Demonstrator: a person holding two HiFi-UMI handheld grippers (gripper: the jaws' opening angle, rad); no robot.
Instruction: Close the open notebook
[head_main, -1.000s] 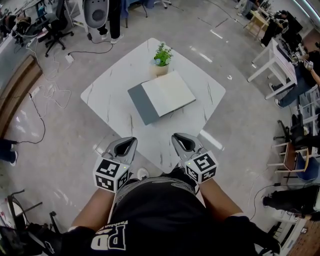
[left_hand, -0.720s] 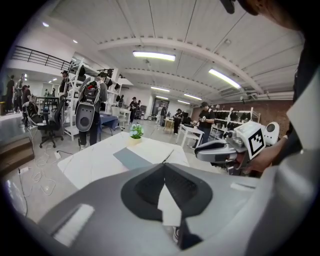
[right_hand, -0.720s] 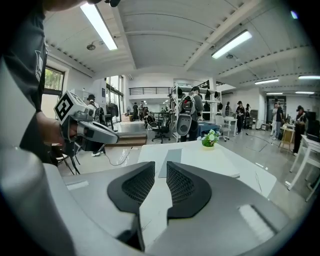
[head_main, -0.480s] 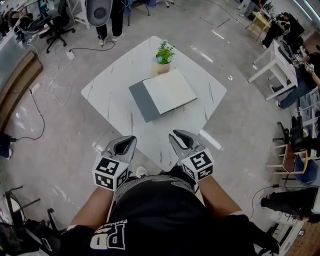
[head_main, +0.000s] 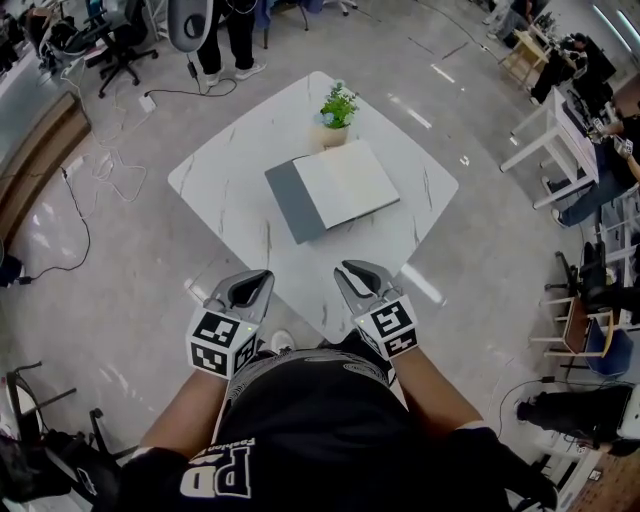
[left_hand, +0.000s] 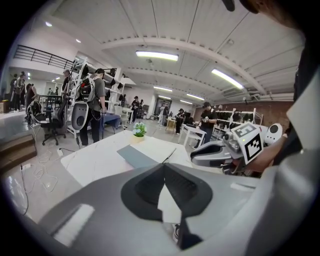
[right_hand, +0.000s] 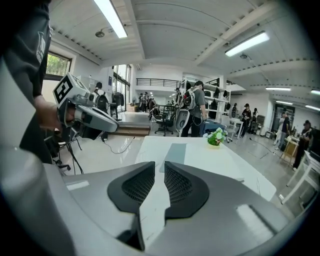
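Grey and black, my two grippers hang just off the near corner of the white marble table (head_main: 225, 175), both empty. The left gripper (head_main: 262, 278) has its pads pressed together at the tips, and the right gripper (head_main: 347, 270) is all but closed, with only a thin slit between its pads. On the middle of the table lies the open notebook (head_main: 345, 185), pale pages up, well apart from both grippers. At the table's far corner, just beyond the notebook, stands a small potted plant (head_main: 338, 108).
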